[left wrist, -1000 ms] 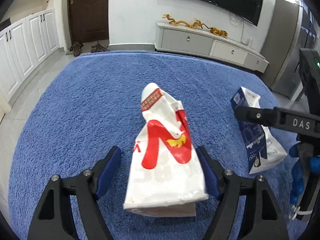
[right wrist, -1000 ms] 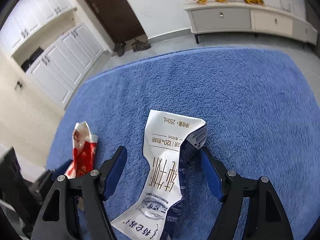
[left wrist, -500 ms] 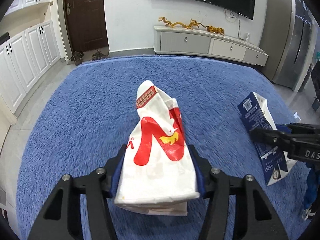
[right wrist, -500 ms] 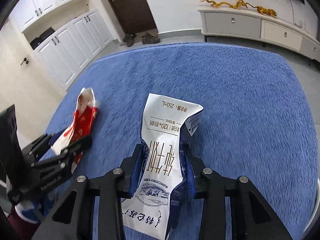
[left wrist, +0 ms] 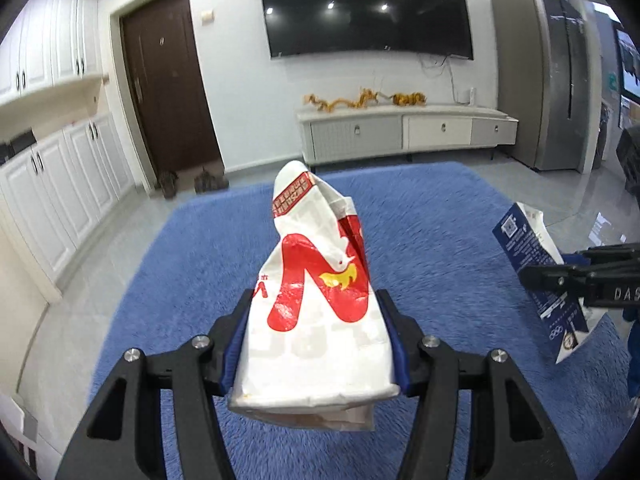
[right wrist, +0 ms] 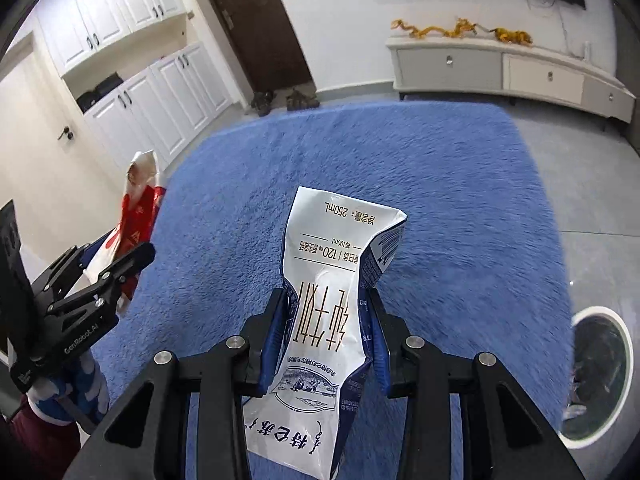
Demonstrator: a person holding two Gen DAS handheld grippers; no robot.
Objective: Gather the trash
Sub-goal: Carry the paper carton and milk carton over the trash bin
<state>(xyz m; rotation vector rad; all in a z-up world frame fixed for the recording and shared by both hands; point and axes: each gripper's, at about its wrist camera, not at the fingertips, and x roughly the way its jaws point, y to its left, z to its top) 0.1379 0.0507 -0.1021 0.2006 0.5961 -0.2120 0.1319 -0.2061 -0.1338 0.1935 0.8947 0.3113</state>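
- The left gripper (left wrist: pixel 316 344) was squeezing a crumpled white and red carton (left wrist: pixel 316 312) — its blue pads (left wrist: pixel 236 344) pressed on both sides of it.
- That carton was up in the air, above the blue rug (left wrist: pixel 200 260), with its folded top pointing away from the camera.
- The right gripper (right wrist: pixel 326 344) was squeezing a white and blue milk carton (right wrist: pixel 332 312), and its blue pads touched the carton on both sides.
- The milk carton was squashed in the middle, right where the pads pinched it, and it hung over the rug too.
- In the left wrist view, the milk carton showed at the right edge, held by the black fingers of the other tool.
- In the right wrist view, the white and red carton showed far to the left, in the other tool's grip.
- A round white bin (right wrist: pixel 600 376) with a dark inside sat at the right edge of the rug — well apart from both cartons.
- Behind the rug there was a low white cabinet (left wrist: pixel 404 132) against the wall, with a dark TV (left wrist: pixel 368 8) above it.
- A brown door (left wrist: pixel 168 88) stood to the left of the cabinet, with shoes (left wrist: pixel 192 182) on the floor in front of it.
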